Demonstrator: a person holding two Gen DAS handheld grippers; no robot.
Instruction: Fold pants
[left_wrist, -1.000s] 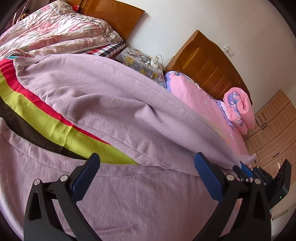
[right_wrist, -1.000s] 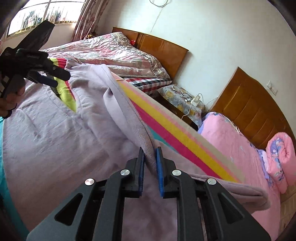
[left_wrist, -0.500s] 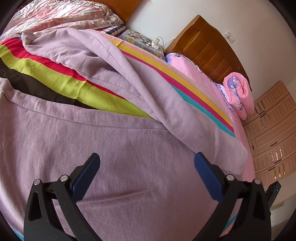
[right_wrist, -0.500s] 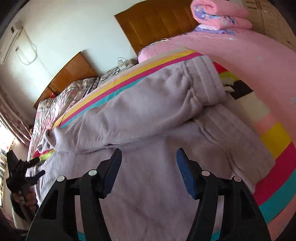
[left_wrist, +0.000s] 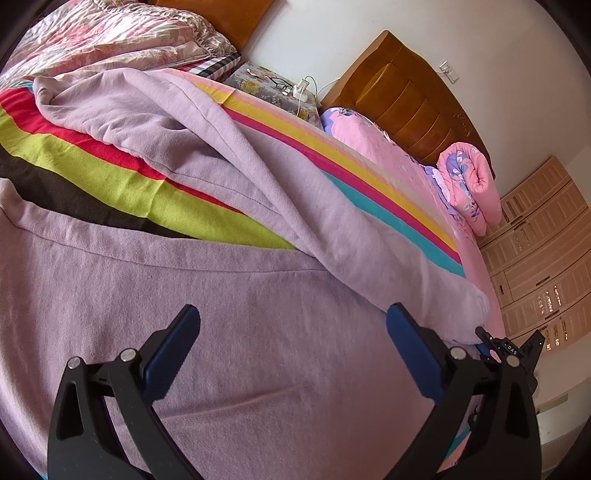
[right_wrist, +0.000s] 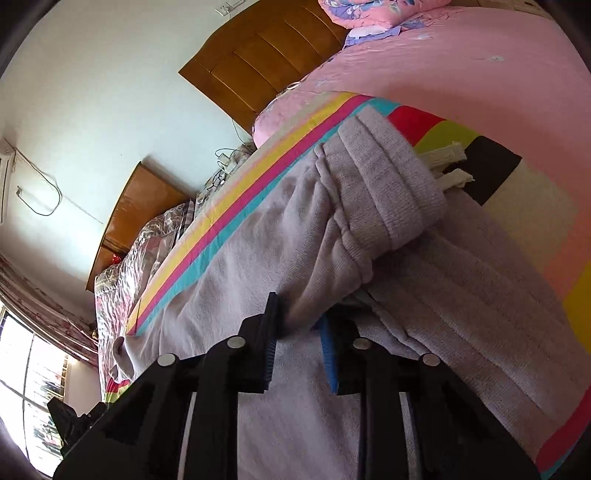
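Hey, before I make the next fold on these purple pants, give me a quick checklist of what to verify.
1. Right gripper grip: jaws have just been closing, pants fabric between the fingers: ok.
2. Left gripper free: open, empty: ok.
3. Upper leg flat: bunched, creased: not ok.
4. Legs together: striped blanket shows between them: not ok.
5. Drawstrings tucked: sticking out: not ok.
6. Blanket clear of right grip: cannot tell.
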